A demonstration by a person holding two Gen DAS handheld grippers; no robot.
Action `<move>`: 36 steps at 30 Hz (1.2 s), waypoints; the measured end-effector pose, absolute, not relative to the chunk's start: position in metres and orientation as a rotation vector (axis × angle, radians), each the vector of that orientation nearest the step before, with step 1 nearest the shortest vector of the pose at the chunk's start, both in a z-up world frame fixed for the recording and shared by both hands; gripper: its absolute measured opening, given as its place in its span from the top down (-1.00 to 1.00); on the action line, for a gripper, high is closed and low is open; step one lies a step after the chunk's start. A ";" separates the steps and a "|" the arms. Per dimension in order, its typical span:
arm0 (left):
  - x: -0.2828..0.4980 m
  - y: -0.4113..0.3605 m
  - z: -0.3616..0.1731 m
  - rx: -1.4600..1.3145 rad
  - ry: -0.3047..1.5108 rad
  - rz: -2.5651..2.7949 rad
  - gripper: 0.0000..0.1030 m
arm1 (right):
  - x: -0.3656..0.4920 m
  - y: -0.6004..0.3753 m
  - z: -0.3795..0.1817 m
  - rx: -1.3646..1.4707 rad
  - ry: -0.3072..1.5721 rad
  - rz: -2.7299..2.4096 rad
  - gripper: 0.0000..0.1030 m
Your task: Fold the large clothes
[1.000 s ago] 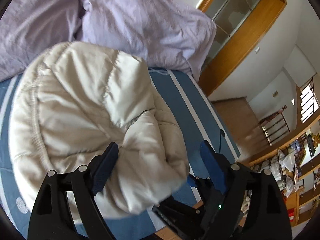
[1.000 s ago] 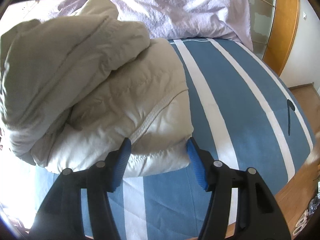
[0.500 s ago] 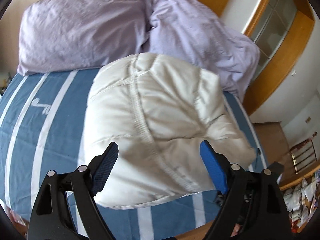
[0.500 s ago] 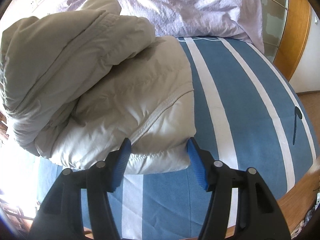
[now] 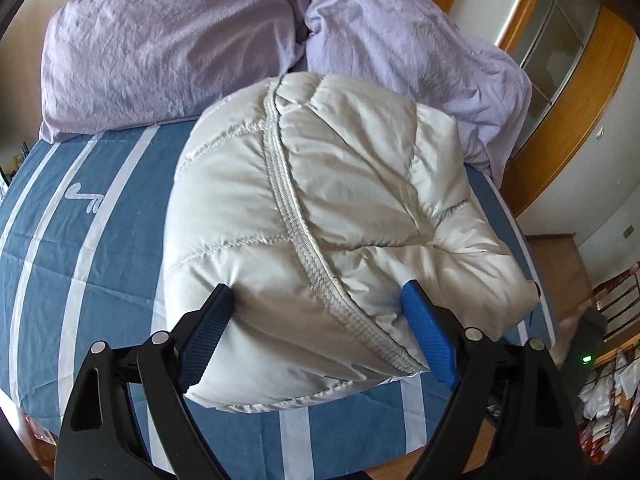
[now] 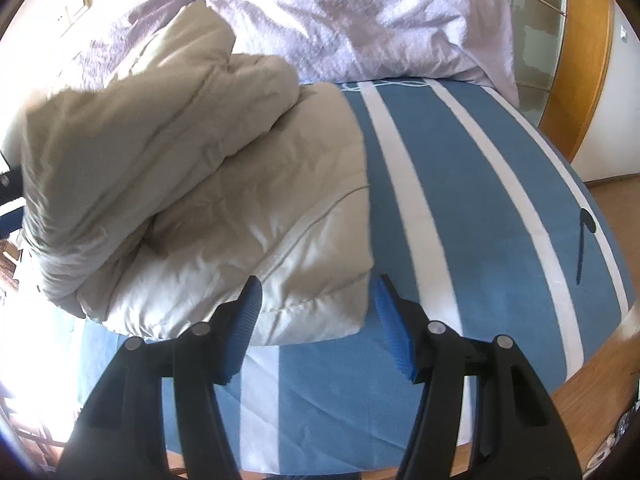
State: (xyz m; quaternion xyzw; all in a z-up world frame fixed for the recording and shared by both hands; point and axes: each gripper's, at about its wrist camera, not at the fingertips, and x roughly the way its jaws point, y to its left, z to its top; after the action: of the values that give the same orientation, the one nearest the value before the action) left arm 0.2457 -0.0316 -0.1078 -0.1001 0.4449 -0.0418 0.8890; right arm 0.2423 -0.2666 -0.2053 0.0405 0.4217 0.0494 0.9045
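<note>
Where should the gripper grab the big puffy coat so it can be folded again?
Probably the near hem corner of the puffy coat, approached from the bed's foot edge. That corner lies flat and thin on the striped bedcover, right between the right gripper pads, while the middle is a fat, slippery bulge that the left gripper already straddles.

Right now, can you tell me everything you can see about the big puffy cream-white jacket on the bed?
The puffy cream-white quilted jacket looks like shiny, padded fabric with stitched panels and a thick ribbed seam curving across it. It is folded into a plump bundle, one layer heaped over another, lying on the blue bedcover with white stripes, just in front of the lilac pillows. The left gripper straddles its near end, both pads against the padding. The right gripper brackets a corner without clearly pressing it.
</note>
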 end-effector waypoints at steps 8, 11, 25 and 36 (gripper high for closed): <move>0.254 -0.062 -0.127 -0.147 0.941 -0.108 -0.68 | 0.242 -0.301 -0.205 0.113 0.871 0.037 -0.15; 0.257 -0.073 -0.134 -0.120 0.943 -0.114 -0.68 | 0.243 -0.311 -0.205 0.119 0.873 0.020 -0.15; 0.256 -0.086 -0.156 -0.042 0.903 -0.191 -0.70 | 0.277 -0.321 -0.153 0.165 0.775 0.182 0.42; 0.260 -0.087 -0.154 -0.046 0.911 -0.189 -0.70 | 0.325 -0.270 -0.115 0.106 0.694 0.431 0.69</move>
State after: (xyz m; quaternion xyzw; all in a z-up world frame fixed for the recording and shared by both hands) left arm 0.2600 -0.0869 -0.1535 -0.0220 0.4391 -0.0912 0.8935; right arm 0.3248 -0.2700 -0.1148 0.0513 0.3371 0.2096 0.9164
